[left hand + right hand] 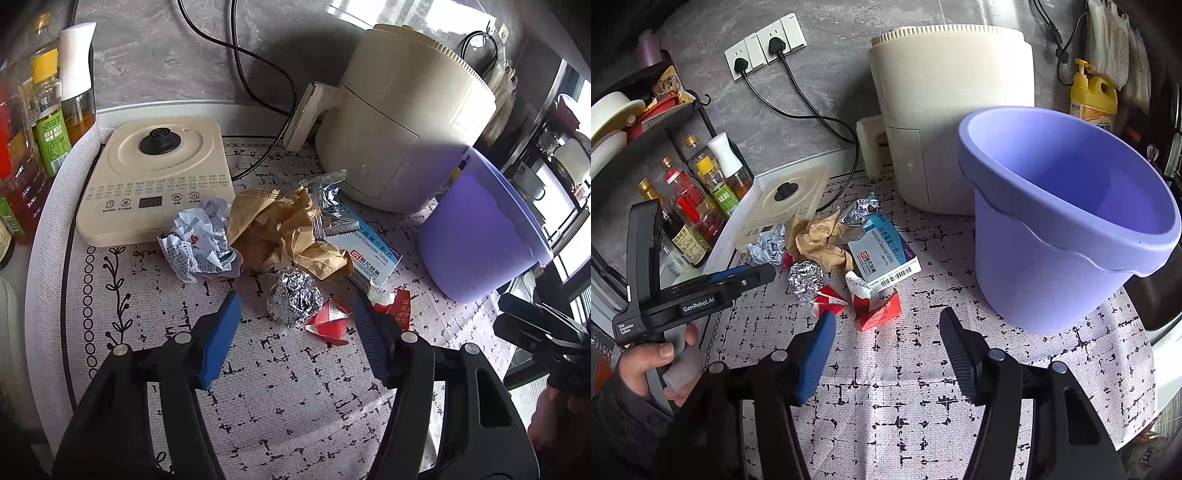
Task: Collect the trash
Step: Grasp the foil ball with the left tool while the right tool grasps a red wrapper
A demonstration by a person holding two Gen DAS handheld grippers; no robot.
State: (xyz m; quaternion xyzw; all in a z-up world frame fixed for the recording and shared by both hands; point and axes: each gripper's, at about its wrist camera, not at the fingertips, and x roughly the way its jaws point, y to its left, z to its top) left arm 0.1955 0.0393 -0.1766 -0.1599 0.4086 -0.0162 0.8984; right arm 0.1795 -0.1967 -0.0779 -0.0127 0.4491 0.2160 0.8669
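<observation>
We find the left gripper [295, 317] spread apart and empty, the foil ball [294, 302] lying just ahead between its tips. We judge it light and crushable, best pinched across its middle. The right gripper [886, 332] is likewise apart and empty, the red wrapper [877, 312] just ahead. Only the right view shows inside the purple bucket [1052, 236], which appears empty.

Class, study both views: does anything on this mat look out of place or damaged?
Yes. Litter lies loose beside the empty purple bin: a foil ball, crumpled brown paper, a crumpled white sheet, a torn red packet and a medicine box.
</observation>
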